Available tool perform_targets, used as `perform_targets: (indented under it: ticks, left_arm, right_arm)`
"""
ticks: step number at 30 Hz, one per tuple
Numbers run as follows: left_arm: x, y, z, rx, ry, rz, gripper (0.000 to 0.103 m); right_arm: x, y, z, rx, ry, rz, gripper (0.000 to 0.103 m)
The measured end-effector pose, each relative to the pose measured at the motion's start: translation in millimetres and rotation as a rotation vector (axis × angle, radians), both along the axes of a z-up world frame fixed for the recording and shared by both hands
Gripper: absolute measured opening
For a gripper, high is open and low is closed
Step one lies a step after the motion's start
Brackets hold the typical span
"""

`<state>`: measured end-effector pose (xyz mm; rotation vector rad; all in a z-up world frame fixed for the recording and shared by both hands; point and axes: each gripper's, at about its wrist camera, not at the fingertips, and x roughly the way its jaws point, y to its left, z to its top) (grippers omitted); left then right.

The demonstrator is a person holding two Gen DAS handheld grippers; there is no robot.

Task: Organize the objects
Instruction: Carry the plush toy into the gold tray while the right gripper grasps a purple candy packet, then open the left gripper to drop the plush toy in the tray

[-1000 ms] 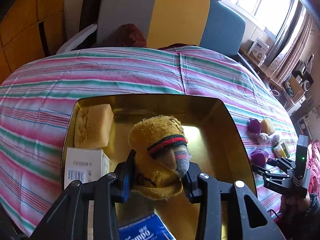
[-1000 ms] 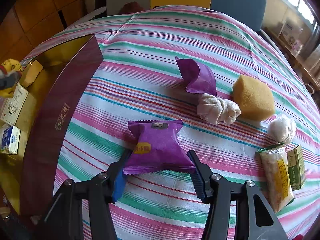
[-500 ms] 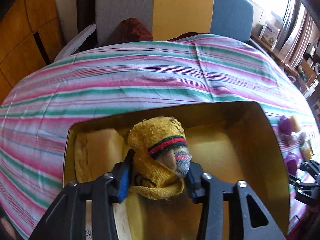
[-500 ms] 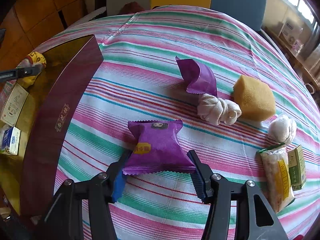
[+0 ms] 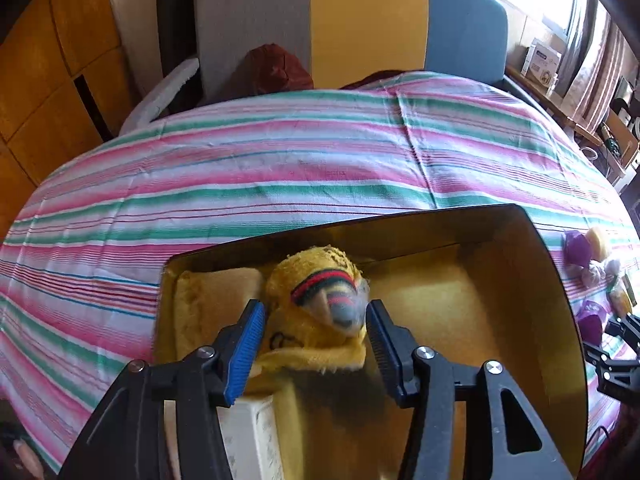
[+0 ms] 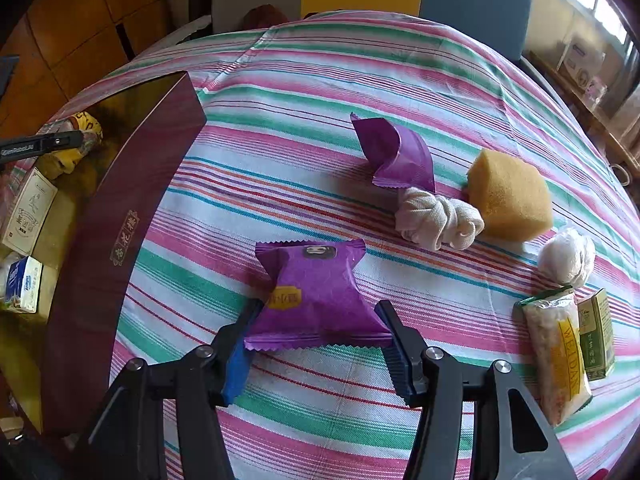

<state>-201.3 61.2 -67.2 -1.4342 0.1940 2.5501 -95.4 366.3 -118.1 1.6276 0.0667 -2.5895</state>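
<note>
Left wrist view: striped bench (image 5: pixel 280 168) carrying gold-lined box (image 5: pixel 560 320), yellow sponge block (image 5: pixel 208 304) against its far-left inner corner. Left claw (image 5: pixel 316 344) pitched down into box, jaws just been opening, now apart with a visible gap each side of yellow rolled sock (image 5: pixel 316 308). Sock between pads, not pinched, resting on box contents beside the sponge block, partly over a white carton (image 5: pixel 248 432). Red-green-black band across the knit, grey toe poking out, fuzzy and soft. Looks like a release in progress; straight pull-back should clear it.

Right wrist view: same bench (image 6: pixel 360 80), maroon box wall (image 6: pixel 120 240) off to the left. Right claw (image 6: pixel 316 344) clamped on purple snack packet (image 6: pixel 316 292), pads on both side edges near the crimped bottom seam. Packet's long axis running away from the claw, lying flat on the cloth. Box lies left of this claw, so right hand nearer for the next drop-in. Other purple wrapper (image 6: pixel 396 152), knotted cloth (image 6: pixel 436 220), loose sponge (image 6: pixel 508 196) further out on bench.
</note>
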Motion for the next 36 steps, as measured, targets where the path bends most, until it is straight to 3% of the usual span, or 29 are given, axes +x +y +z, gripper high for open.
perform_targets:
  ticks: [4, 11, 17, 36]
  left_arm:
    - [14.8, -2.9, 6.5, -0.019, 0.025, -0.006, 0.059]
    - [65.8, -6.5, 26.1, 0.039, 0.072, 0.010, 0.059]
    - [109.4, -1.6, 38.1, 0.034, 0.124, 0.008, 0.060]
    - [161.6, -12.3, 34.2, 0.077, 0.098, 0.020, 0.060]
  right_arm:
    - [0.9, -2.2, 0.1, 0.004, 0.004, 0.001, 0.058]
    - [-0.1, -4.8, 0.7, 0.006, 0.012, 0.003, 0.058]
    - [0.2, -5.8, -0.1, 0.007, 0.018, 0.003, 0.058]
    - [-1.5, 0.9, 2.4, -0.027, 0.017, -0.013, 0.061]
